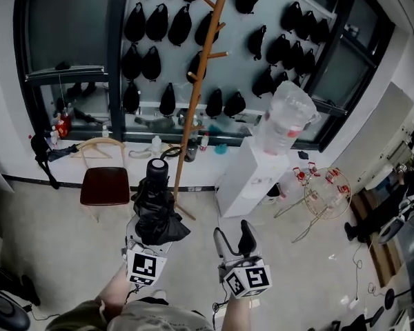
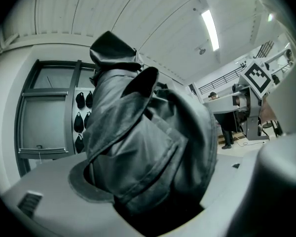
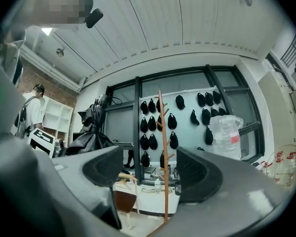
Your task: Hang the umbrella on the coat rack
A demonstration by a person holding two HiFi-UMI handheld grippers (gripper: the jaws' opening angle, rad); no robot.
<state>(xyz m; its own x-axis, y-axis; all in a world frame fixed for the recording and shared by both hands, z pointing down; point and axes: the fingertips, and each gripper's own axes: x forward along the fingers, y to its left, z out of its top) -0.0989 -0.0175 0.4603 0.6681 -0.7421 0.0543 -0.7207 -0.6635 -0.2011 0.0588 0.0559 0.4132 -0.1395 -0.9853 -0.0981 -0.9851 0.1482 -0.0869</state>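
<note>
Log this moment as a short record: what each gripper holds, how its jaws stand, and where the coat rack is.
left gripper: jaws closed on the folded black umbrella
right gripper: jaws apart, nothing between them
coat rack: wooden, standing ahead by the wall of black caps; no umbrella on it
beside the rack: chair with a red seat on its left, water dispenser on its right
task state: umbrella not yet hung
</note>
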